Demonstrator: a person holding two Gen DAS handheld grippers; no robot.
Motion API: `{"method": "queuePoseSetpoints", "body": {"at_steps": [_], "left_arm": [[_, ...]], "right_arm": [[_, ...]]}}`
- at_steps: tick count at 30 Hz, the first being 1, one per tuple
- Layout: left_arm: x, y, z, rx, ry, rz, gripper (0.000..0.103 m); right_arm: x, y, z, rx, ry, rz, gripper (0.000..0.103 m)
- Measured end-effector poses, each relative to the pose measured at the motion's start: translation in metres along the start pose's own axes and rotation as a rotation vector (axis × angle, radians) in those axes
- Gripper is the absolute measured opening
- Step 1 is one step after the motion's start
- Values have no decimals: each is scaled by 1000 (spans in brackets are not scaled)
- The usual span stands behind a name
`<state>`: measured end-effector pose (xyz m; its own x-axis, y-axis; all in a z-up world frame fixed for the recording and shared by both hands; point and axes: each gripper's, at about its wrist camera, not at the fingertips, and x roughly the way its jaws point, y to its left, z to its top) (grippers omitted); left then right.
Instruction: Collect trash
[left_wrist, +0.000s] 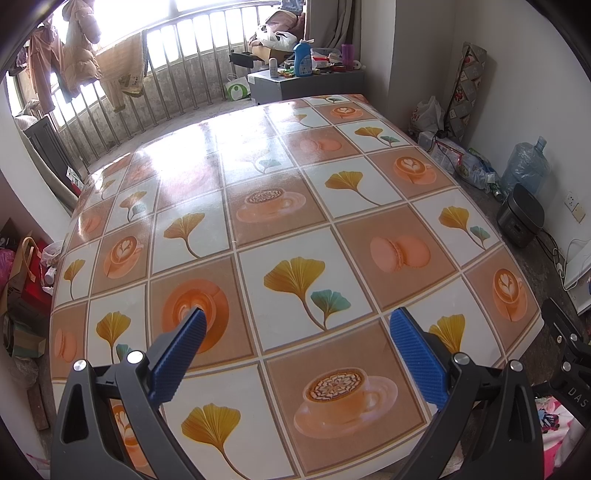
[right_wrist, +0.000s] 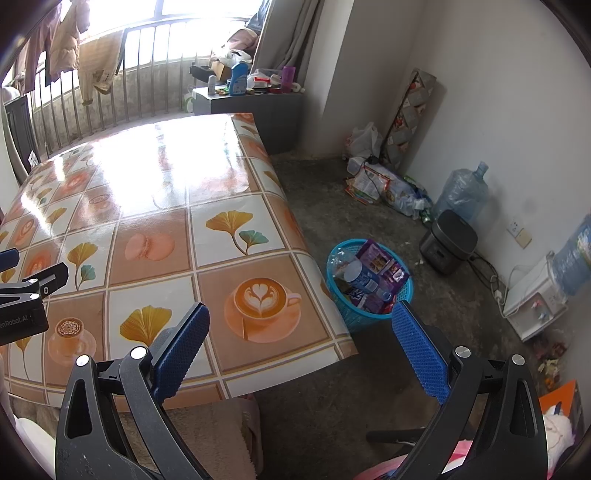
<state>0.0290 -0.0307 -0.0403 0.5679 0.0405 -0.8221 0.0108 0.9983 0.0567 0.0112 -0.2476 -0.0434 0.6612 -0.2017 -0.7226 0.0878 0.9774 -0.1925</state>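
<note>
Jaws gape empty on both grippers (blue pads); basket (right_wrist: 369, 284) holds the trash.

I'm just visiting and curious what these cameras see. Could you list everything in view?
table: one, orange and white patterned cover, centre
basket: one, blue, on the floor right of the table, holding wrappers and a bottle
water jug: one, pale blue, by the right wall
cooker: one, dark, on the floor near the jug
detergent bottle: one, blue, on the grey cabinet behind the table
left gripper: blue jaws open, over the table
right gripper: blue jaws open, at the table's right edge
</note>
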Motion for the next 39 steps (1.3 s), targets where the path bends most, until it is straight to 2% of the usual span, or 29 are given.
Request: {"method": "queuePoseSetpoints", "body": {"at_steps": [39], "left_arm": [[0, 0, 0, 1, 0, 0, 97]], "right_arm": [[-2, 4, 1, 2, 0, 0, 95]]}}
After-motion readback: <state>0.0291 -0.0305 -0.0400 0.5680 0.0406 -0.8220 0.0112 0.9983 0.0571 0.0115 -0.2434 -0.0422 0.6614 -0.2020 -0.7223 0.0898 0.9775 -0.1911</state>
